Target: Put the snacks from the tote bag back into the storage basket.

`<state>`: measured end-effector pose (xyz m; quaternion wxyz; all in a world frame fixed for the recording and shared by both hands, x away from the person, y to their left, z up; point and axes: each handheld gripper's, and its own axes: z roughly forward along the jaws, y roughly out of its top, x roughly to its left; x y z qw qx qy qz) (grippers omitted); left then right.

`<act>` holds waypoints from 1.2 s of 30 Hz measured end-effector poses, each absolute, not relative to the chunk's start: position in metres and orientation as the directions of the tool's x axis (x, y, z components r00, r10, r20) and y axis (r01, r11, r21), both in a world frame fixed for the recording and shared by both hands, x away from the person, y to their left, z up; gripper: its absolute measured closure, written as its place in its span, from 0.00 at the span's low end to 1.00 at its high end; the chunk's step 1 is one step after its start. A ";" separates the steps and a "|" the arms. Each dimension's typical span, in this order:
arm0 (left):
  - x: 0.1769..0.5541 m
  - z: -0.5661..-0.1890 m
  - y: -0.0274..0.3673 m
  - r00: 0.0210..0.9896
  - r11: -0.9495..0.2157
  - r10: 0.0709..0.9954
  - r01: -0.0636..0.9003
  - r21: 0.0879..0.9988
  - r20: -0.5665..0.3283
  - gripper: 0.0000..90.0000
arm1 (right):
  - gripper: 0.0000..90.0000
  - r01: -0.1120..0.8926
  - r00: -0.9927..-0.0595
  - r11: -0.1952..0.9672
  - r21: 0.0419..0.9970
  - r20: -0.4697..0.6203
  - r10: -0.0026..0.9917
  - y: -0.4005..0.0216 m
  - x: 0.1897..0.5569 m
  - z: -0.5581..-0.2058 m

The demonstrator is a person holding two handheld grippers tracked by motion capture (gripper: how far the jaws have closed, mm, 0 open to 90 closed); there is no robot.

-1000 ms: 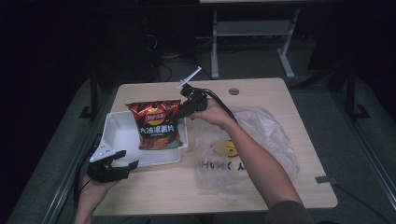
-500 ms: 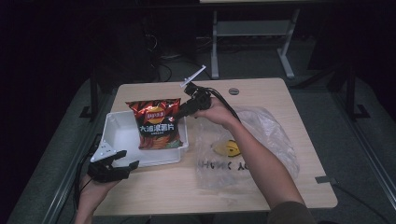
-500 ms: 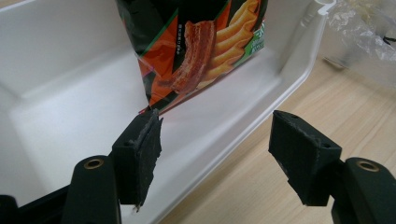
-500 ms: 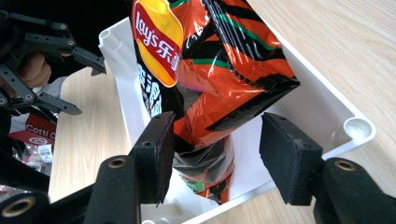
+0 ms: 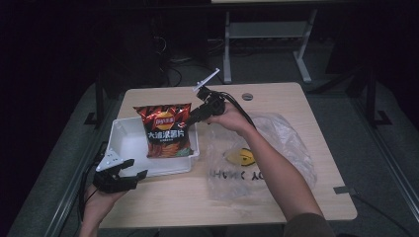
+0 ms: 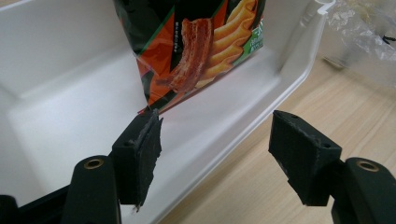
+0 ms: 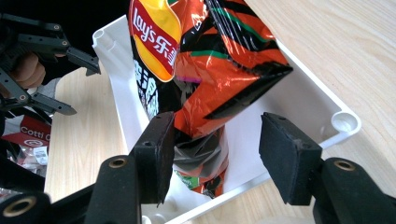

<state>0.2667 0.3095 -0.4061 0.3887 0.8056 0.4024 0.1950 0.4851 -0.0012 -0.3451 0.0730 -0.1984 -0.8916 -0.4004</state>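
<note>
Over the desk's left half, seen from the high view, my right gripper (image 5: 190, 117) has tipped the Lay's chip bag (image 5: 164, 129) more upright than a moment ago, its bottom now standing in the white bin (image 5: 123, 143); placement looks nearly done. My left gripper (image 5: 129, 173) waits released near the desk's front left corner, beside the bin. A clear plastic bag (image 5: 276, 148) lies right of it.

From the left gripper view, open jaws frame the bag's lower corner (image 6: 196, 56) inside the bin (image 6: 70, 116).

From the right gripper view, the crinkled orange-black bag (image 7: 205, 70) sits between my parted pads (image 7: 161, 149), seemingly untouched.
</note>
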 end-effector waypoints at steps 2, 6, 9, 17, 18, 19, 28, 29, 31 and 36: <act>0.267 -0.406 0.309 0.599 -0.370 0.801 0.498 0.785 -0.002 0.38 | 0.50 0.417 -0.908 0.597 0.686 0.292 0.299 -0.004 0.486 -0.344; 0.267 -0.406 0.310 0.598 -0.369 0.801 0.498 0.785 -0.003 0.38 | 0.50 0.410 -0.912 0.601 0.686 0.283 0.298 -0.006 0.485 -0.343; 0.267 -0.406 0.310 0.600 -0.371 0.800 0.497 0.784 -0.002 0.38 | 0.50 0.411 -0.911 0.599 0.687 0.284 0.299 -0.007 0.485 -0.342; 0.268 -0.406 0.308 0.603 -0.374 0.798 0.498 0.782 -0.003 0.38 | 0.50 0.406 -0.913 0.600 0.689 0.282 0.295 -0.006 0.483 -0.342; 0.268 -0.407 0.308 0.603 -0.375 0.798 0.499 0.781 -0.002 0.38 | 0.50 0.401 -0.915 0.598 0.693 0.281 0.288 -0.005 0.484 -0.343; 0.268 -0.407 0.308 0.603 -0.375 0.798 0.499 0.781 -0.003 0.38 | 0.50 0.411 -0.911 0.596 0.690 0.293 0.290 -0.003 0.483 -0.343; 0.268 -0.407 0.306 0.606 -0.375 0.796 0.497 0.782 -0.003 0.38 | 0.50 0.446 -0.893 0.593 0.671 0.291 0.342 0.004 0.497 -0.351; 0.268 -0.407 0.307 0.606 -0.377 0.796 0.498 0.781 -0.002 0.38 | 0.50 0.462 -0.885 0.583 0.669 0.302 0.355 0.003 0.499 -0.352; 0.268 -0.407 0.308 0.604 -0.373 0.797 0.499 0.782 -0.005 0.38 | 0.50 0.466 -0.883 0.580 0.669 0.306 0.356 0.002 0.499 -0.352; 0.268 -0.407 0.309 0.605 -0.377 0.796 0.496 0.782 0.000 0.38 | 0.50 0.461 -0.885 0.583 0.670 0.299 0.356 -0.003 0.499 -0.350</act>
